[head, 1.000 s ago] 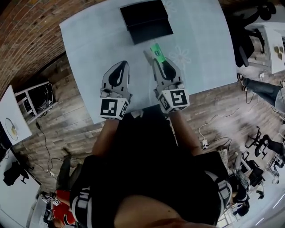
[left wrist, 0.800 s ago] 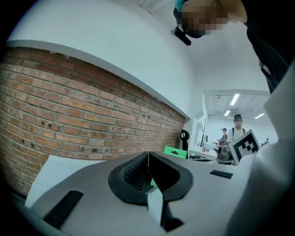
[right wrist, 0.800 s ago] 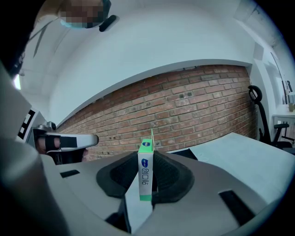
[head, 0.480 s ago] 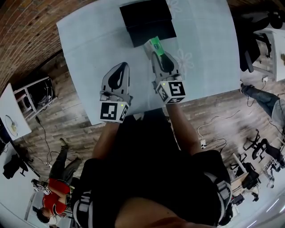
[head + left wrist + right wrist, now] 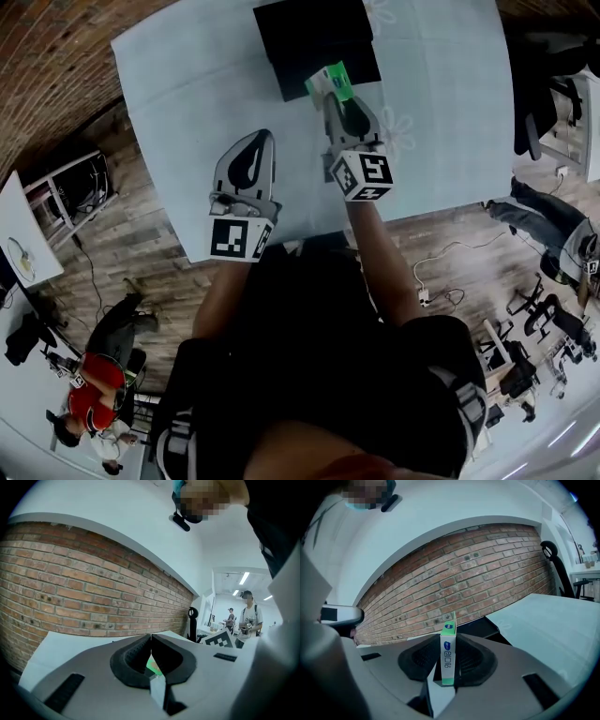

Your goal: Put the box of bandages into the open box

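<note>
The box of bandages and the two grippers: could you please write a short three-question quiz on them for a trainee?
1. True or false: the right gripper is shut on the box of bandages.
2. Which describes the left gripper? A) shut, holding nothing B) wide open C) shut on a bottle
3. In the head view, what colour is the open box just beyond the box of bandages?

Key: 1 true; 2 A; 3 black.
</note>
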A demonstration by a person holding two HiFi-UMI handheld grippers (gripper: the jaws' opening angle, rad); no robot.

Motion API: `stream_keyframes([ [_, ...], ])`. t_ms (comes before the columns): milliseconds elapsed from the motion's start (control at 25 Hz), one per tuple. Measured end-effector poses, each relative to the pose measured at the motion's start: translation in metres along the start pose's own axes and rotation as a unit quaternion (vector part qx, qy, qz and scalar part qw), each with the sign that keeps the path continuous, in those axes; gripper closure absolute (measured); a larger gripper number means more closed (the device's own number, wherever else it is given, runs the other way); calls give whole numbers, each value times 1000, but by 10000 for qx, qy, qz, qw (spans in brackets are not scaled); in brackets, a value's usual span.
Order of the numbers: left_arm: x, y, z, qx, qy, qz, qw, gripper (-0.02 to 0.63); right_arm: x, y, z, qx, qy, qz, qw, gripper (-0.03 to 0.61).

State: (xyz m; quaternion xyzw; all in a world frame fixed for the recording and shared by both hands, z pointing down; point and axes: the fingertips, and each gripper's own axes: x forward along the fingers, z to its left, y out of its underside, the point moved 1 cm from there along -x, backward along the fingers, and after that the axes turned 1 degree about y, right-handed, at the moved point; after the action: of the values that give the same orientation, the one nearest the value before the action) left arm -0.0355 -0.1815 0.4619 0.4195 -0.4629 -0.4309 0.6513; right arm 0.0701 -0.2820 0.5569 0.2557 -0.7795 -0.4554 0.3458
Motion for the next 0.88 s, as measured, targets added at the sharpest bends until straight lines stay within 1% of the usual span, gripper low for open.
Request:
stream_keyframes([
  [360, 17, -2, 10, -69, -86, -32, 9999, 578, 31, 14, -18, 200, 160, 78, 9996, 471],
  [640, 25, 4, 15, -143, -21, -8, 9999, 578, 49, 27, -32, 359, 358, 129, 9986, 471],
  [760, 30, 5, 18, -147, -5, -9, 9999, 578, 57, 33, -35, 480, 402, 148, 9979, 471],
  [880, 32, 6, 22, -181, -26, -6, 9998, 578, 62, 35, -36, 496, 416, 179, 9977, 471],
])
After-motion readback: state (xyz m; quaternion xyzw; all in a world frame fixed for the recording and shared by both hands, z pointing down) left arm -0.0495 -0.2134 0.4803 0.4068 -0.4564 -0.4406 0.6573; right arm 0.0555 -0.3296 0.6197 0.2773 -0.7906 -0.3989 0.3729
